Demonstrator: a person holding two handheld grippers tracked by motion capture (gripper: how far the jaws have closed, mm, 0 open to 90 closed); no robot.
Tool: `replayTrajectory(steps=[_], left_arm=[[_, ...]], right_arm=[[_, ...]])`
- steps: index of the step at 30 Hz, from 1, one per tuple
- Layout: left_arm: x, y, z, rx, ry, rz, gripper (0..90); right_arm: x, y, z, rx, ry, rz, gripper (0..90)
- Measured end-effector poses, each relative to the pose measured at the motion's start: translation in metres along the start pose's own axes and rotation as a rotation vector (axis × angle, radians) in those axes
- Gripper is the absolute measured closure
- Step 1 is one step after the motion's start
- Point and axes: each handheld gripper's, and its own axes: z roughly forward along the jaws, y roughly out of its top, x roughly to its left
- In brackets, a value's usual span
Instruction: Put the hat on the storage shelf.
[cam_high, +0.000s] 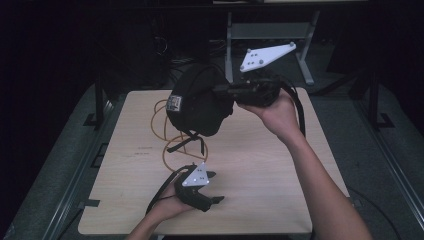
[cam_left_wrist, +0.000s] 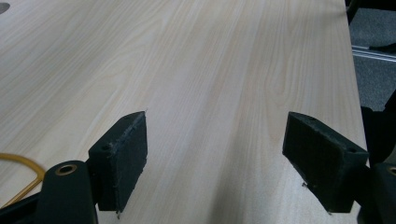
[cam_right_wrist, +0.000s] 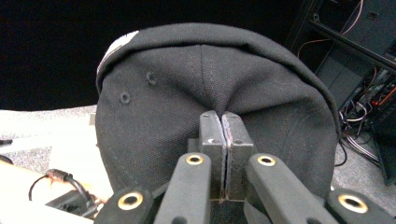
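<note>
Nearest me, my left gripper (cam_high: 212, 187) rests low on the pale wood-grain surface (cam_high: 260, 165), its jaws spread wide with nothing between them. Beyond it an orange cable (cam_high: 164, 145) loops across the surface. Farther off, my right gripper (cam_high: 220, 89) holds a black fabric cap (cam_high: 197, 102) raised above the surface, jaws pinched tight on its cloth.
</note>
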Motion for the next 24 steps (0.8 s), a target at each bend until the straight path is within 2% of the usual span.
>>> replayTrajectory(steps=[4, 8, 12, 14, 15, 17, 20, 24], left_arm=[[-0.001, 0.0, 0.0, -0.007, -0.013, 0.021, 21.9], [-0.002, 0.001, 0.001, -0.007, -0.018, 0.026, 21.9], [-0.003, 0.0, 0.002, -0.018, -0.019, 0.012, 21.9], [-0.002, 0.0, 0.001, -0.014, -0.017, 0.018, 22.0], [-0.001, 0.0, 0.001, -0.01, -0.018, 0.028, 21.9], [-0.002, 0.0, 0.001, -0.01, -0.016, 0.027, 21.9], [-0.002, 0.0, 0.001, -0.008, -0.018, 0.026, 21.9], [-0.003, -0.001, 0.003, 0.006, -0.021, 0.026, 21.9]], right_arm=[[-0.002, 0.012, 0.017, 0.021, 0.023, -0.004, 89.0], [-0.003, 0.024, 0.036, 0.048, 0.03, -0.017, 89.0], [-0.002, 0.034, 0.053, 0.061, 0.049, -0.019, 89.0], [-0.002, 0.037, 0.061, 0.061, 0.053, -0.018, 89.0], [-0.001, 0.04, 0.07, 0.084, 0.057, -0.015, 89.0], [-0.001, 0.041, 0.074, 0.093, 0.055, -0.017, 89.0], [-0.001, 0.039, 0.088, 0.13, 0.057, -0.01, 89.0], [-0.005, 0.035, 0.1, 0.133, 0.066, 0.012, 88.9]])
